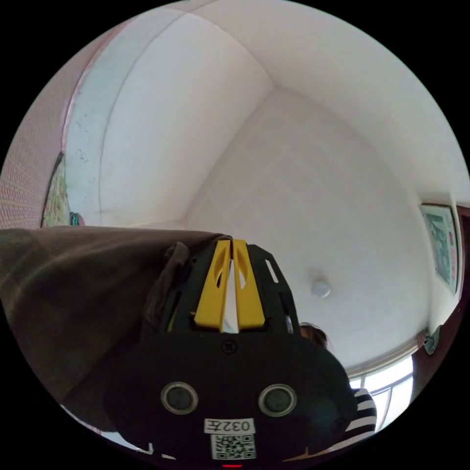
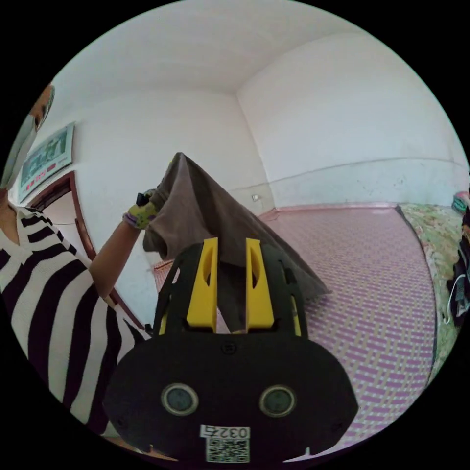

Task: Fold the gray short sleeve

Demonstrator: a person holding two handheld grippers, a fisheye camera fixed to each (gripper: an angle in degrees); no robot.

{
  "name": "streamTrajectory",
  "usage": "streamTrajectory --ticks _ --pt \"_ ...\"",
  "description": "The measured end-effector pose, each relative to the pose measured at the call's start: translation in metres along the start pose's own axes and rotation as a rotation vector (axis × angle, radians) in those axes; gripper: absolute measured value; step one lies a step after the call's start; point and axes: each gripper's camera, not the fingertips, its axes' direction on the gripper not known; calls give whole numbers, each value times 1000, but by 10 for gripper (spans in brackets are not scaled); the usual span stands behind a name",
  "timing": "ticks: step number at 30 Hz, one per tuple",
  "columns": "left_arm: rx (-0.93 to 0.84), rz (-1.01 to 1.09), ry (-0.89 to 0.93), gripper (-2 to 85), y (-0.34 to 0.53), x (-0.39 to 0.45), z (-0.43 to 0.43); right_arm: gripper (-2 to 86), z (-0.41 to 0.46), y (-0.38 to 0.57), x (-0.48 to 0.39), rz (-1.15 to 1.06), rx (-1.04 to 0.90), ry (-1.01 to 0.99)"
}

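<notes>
The gray short sleeve shirt [image 2: 205, 215] hangs in the air over the mat, one corner [image 2: 320, 290] trailing low. Its top is held up by the left gripper [image 2: 143, 208] in the person's raised hand. In the left gripper view the left gripper [image 1: 231, 241] points at the ceiling with its yellow jaws almost together, and the shirt [image 1: 83, 289] drapes from the tips down the left side. The right gripper [image 2: 231, 240] sits below the hanging shirt with its jaws apart. A strip of the cloth shows in the gap between them.
A pink and purple woven mat [image 2: 372, 293] covers the floor, with floral bedding [image 2: 440, 230] and dark items along its right edge. The person's striped top [image 2: 44, 303] is close on the left, before a doorway [image 2: 73, 205]. Overhead are a ceiling lamp [image 1: 320, 289] and a window [image 1: 391, 387].
</notes>
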Motion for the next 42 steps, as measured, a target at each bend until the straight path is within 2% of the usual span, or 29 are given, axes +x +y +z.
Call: streamTrajectory --ticks 3,7,11,14,22,29,33,35,38,40,42 --pt "-21 -10 7 -9 3 18 7 93 3 11 -10 81 -1 -87" --pt "-13 -15 19 -9 10 41 15 108 38 1 -63 69 -34 -197" --pt "-49 -32 25 -9 13 62 24 115 59 -9 -84 116 -8 -206" --pt "-51 11 -35 -9 14 87 24 120 68 -20 -86 184 6 -300" --pt "4 26 -22 -9 16 128 27 121 101 -33 -113 228 -16 -284" --pt "-38 -10 -18 -9 35 136 46 107 128 -49 -120 316 48 -319" --pt "-51 -91 -4 -9 49 131 51 35 145 -69 -124 332 7 -243" --pt "-45 -84 -20 -9 46 136 45 23 129 -81 -124 318 74 -169" --pt "-111 -48 -170 -9 27 145 23 6 75 -113 -127 256 238 -63" --pt "-248 8 -404 -8 16 145 10 -1 56 -157 -141 178 226 48" --pt "-326 12 -572 1 20 137 1 -3 55 -191 -158 108 226 53"
